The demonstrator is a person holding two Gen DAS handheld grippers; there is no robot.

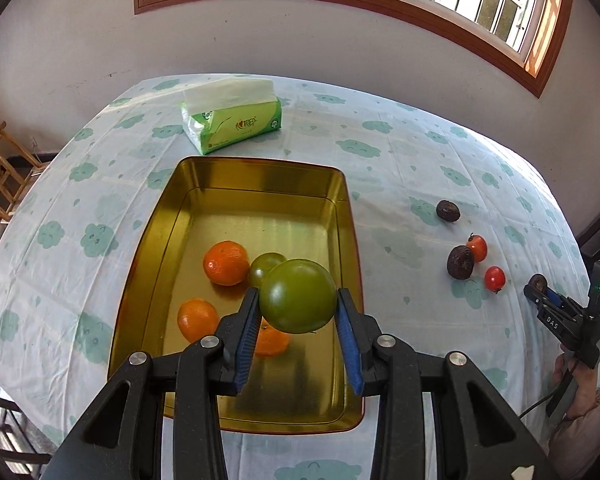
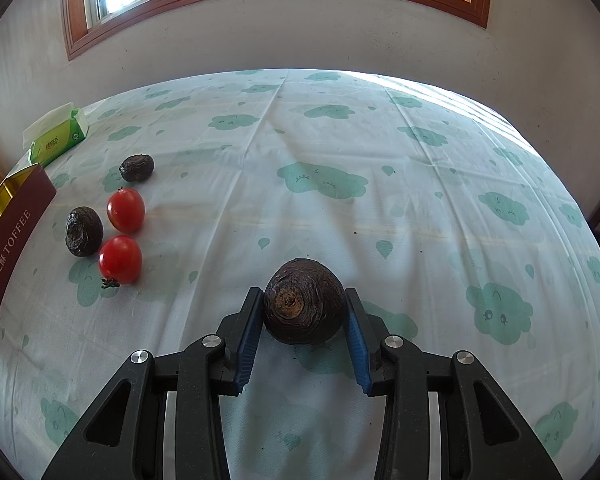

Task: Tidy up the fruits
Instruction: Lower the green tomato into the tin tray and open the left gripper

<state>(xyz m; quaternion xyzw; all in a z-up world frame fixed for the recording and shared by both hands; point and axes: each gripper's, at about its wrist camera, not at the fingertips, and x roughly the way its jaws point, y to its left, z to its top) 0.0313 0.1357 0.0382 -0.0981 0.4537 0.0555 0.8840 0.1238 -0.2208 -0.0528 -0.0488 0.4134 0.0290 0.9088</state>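
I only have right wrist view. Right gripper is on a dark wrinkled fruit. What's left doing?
Observer: The left gripper is shut on a green fruit, held above the gold tin.
Operator: Anything in the tin? I see just its side.
Observer: Three oranges; one is at. A smaller green fruit lies there too.
Operator: Is the tissue pack near it?
Observer: The tissue pack sits just beyond the tin's far rim.
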